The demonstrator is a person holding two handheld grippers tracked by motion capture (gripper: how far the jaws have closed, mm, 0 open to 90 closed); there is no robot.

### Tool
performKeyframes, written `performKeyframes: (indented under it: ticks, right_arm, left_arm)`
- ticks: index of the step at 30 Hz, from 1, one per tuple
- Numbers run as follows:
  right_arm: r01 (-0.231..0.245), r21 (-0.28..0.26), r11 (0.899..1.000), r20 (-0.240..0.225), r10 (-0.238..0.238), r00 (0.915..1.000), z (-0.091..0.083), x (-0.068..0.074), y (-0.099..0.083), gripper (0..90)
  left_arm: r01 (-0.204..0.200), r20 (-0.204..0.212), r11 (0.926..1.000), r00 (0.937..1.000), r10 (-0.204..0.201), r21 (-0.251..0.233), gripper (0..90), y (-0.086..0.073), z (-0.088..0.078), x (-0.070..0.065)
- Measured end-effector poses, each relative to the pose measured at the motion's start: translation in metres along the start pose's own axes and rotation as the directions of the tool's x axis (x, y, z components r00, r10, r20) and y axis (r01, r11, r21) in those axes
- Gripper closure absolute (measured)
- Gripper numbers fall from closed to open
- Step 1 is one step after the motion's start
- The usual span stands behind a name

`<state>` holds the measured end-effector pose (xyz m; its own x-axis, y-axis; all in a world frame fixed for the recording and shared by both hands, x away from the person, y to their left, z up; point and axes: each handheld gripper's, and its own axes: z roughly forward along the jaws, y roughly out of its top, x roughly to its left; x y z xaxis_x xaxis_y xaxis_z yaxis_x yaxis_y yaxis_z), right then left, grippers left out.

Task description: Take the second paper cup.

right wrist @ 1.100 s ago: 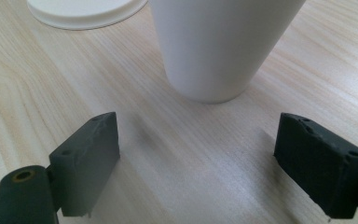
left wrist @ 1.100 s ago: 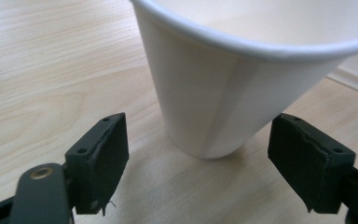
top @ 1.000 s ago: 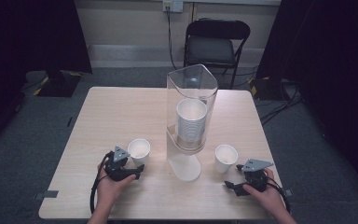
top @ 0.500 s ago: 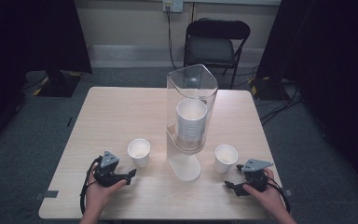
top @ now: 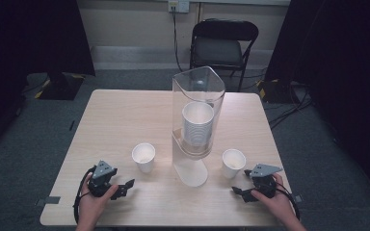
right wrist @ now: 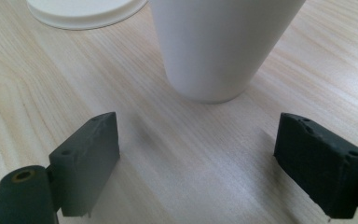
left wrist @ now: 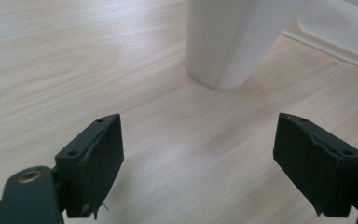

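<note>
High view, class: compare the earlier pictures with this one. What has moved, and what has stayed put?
The left claw has drawn back from the left cup toward the table's near edge, open, with the cup left standing. The right claw, right cup and clear dispenser have stayed put.

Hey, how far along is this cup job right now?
Done: two paper cups stand upright on the table, the left cup and the right cup, flanking the clear dispenser. In hand: nothing; the left gripper and right gripper are open. Left: a stack of cups in the dispenser.
</note>
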<state>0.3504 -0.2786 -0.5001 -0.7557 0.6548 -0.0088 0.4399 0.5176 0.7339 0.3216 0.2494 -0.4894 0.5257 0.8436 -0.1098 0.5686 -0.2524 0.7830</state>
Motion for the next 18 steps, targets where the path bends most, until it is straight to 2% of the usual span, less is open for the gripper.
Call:
performKeyframes:
  ticks: [6, 11, 16, 18]
  right_arm:
    - [0.0, 0.0, 1.0, 0.0, 0.0, 1.0, 0.0, 0.0, 0.0, 13.5]
    - [-0.002, -0.001, 1.0, 0.001, 0.002, 1.0, 0.0, 0.0, 0.0, 13.5]
    - [-0.003, -0.001, 1.0, 0.001, 0.003, 1.0, 0.0, 0.0, 0.0, 13.5]
    - [-0.003, 0.0, 1.0, 0.001, 0.003, 1.0, 0.0, 0.0, 0.0, 13.5]
  left_arm:
    - [-0.011, -0.013, 0.9998, 0.9999, 0.011, 0.015, 16.0, -0.008, -0.01, 0.007]
    - [-0.021, -0.008, 0.9994, 0.9997, 0.022, 0.028, 16.0, -0.014, -0.014, 0.009]
    - [-0.063, -0.013, 0.9959, 0.9979, 0.064, 0.064, 16.0, -0.021, -0.012, 0.009]
    - [-0.079, -0.018, 0.9948, 0.9966, 0.08, 0.065, 15.8, -0.023, -0.012, 0.008]
